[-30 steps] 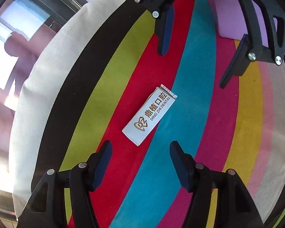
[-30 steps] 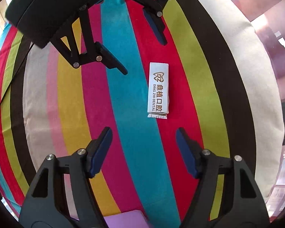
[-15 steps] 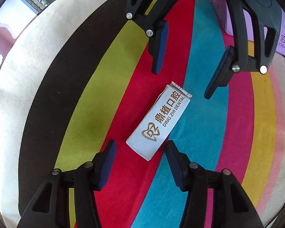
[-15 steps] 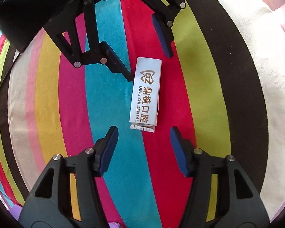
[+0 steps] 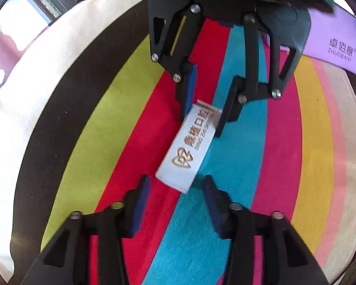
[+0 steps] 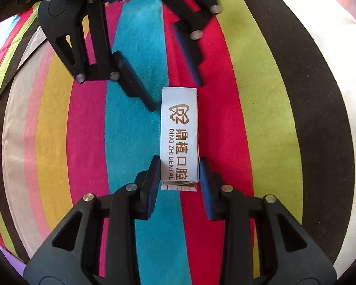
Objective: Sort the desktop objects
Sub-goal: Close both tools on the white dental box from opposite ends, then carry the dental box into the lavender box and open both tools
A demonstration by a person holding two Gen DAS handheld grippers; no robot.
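A white carton printed DING ZHI DENTAL lies flat on the striped cloth. My right gripper straddles the carton's flap end, its jaws closing, and both blue pads touch the carton's long sides. In the left wrist view the same carton lies slanted, with the right gripper on its far end. My left gripper stands open at the near, logo end, and its pads are clear of the carton. From the right wrist view the left gripper sits at the carton's far end.
A purple pack marked ZHUOBAIYI lies on the cloth at the upper right of the left wrist view. The cloth's cream border curves along the left, with a window beyond it.
The right gripper has come down over the carton's flap end and narrowed until its pads touch the sides. The left gripper has drawn closer to the logo end and narrowed a little.
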